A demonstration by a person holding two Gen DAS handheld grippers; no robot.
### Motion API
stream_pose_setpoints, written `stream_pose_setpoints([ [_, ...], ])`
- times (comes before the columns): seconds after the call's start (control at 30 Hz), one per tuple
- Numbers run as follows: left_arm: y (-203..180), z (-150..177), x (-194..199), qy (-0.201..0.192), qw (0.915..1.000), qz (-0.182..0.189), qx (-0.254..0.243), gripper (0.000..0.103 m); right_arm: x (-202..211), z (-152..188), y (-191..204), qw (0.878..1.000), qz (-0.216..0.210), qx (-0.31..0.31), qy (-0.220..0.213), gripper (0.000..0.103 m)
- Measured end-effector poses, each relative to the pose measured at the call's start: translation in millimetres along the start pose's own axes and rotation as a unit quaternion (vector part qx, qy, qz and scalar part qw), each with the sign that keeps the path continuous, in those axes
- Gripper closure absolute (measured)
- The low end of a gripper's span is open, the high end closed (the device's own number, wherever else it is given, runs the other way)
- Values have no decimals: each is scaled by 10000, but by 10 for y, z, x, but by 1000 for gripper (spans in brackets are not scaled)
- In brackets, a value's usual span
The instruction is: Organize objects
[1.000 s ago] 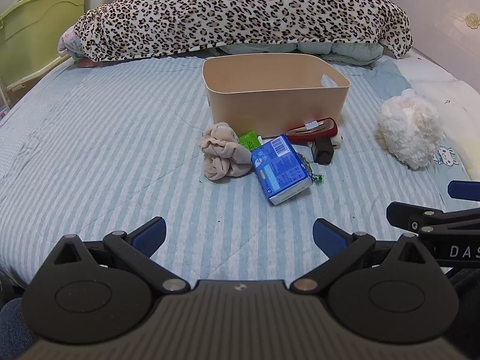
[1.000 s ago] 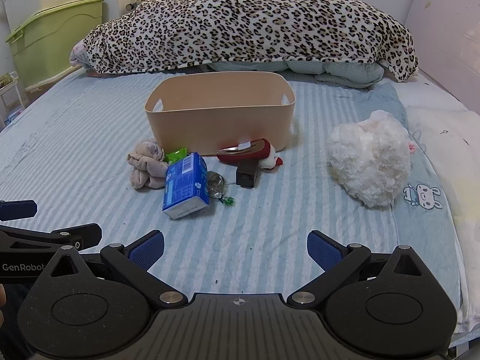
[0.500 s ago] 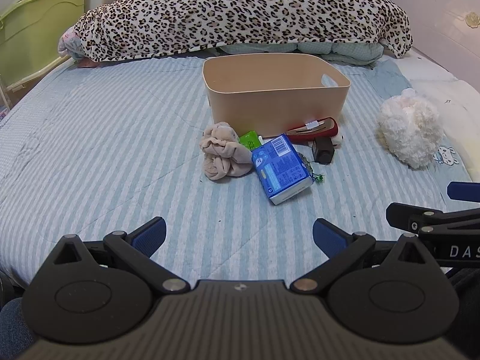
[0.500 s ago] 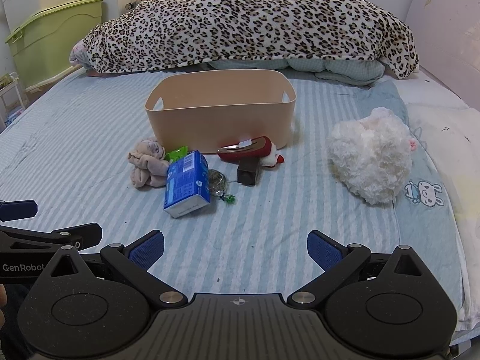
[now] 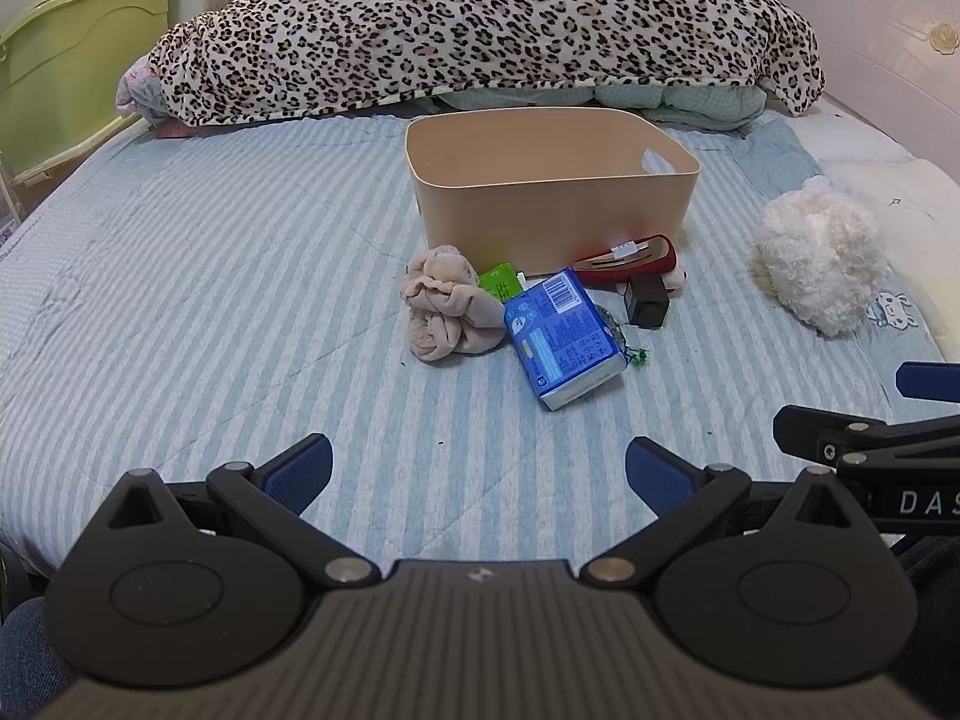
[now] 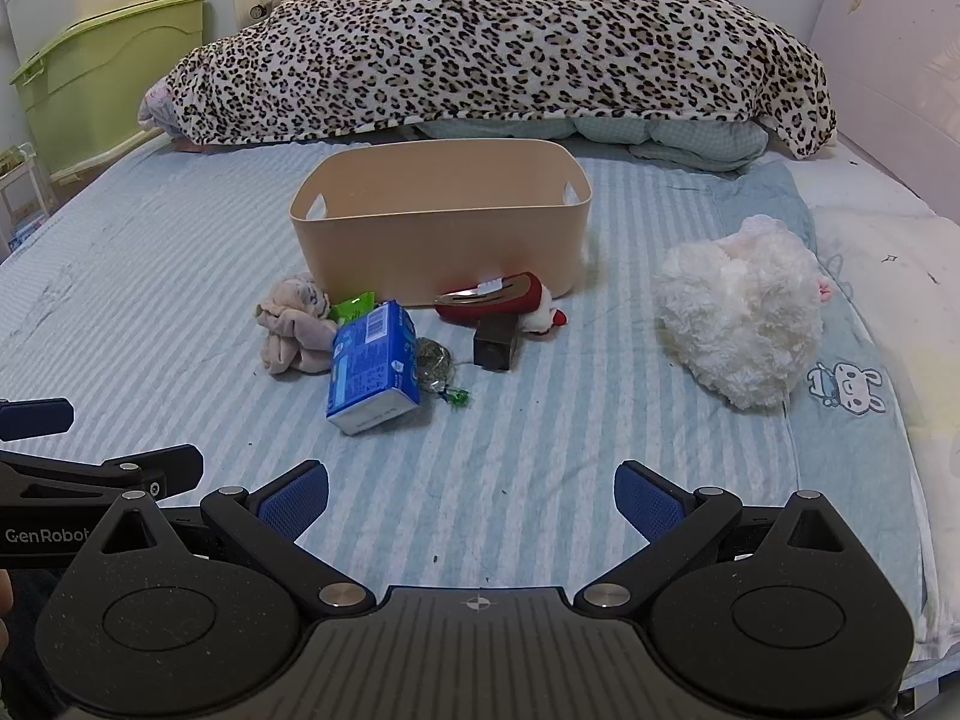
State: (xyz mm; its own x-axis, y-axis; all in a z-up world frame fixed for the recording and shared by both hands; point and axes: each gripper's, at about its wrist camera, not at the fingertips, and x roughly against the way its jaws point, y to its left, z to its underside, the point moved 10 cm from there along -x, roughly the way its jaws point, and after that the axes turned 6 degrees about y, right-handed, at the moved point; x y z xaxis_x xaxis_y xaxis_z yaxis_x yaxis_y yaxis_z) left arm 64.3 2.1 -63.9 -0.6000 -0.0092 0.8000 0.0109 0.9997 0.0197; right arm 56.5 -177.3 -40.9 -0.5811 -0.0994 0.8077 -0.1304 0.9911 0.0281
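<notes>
A beige bin (image 5: 552,204) (image 6: 444,240) stands on the striped bed. In front of it lie a beige cloth bundle (image 5: 447,306) (image 6: 294,330), a green packet (image 5: 499,279) (image 6: 353,306), a blue tissue pack (image 5: 561,339) (image 6: 372,366), a red case (image 5: 627,258) (image 6: 492,297), a black box (image 5: 647,303) (image 6: 495,345) and a small metal trinket (image 6: 438,360). A white plush toy (image 5: 819,258) (image 6: 741,318) lies to the right. My left gripper (image 5: 478,471) and right gripper (image 6: 471,495) are open and empty, near the bed's front edge, well short of the objects.
A leopard-print blanket (image 5: 480,24) is heaped behind the bin. A green storage box (image 6: 102,72) stands at the far left beside the bed. A pale headboard (image 6: 894,84) runs along the right. The right gripper's finger shows in the left view (image 5: 864,432).
The right wrist view has risen and moved slightly forward; the objects sit a little lower in it. The left gripper has hardly moved. Nothing was grasped.
</notes>
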Motion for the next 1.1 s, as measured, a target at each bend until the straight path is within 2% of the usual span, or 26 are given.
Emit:
stream_pose_setpoints([
  [1.1,16,15,-17,2,10000,17,-25,0,-41,2,16,10000,-2,-25,45,0],
])
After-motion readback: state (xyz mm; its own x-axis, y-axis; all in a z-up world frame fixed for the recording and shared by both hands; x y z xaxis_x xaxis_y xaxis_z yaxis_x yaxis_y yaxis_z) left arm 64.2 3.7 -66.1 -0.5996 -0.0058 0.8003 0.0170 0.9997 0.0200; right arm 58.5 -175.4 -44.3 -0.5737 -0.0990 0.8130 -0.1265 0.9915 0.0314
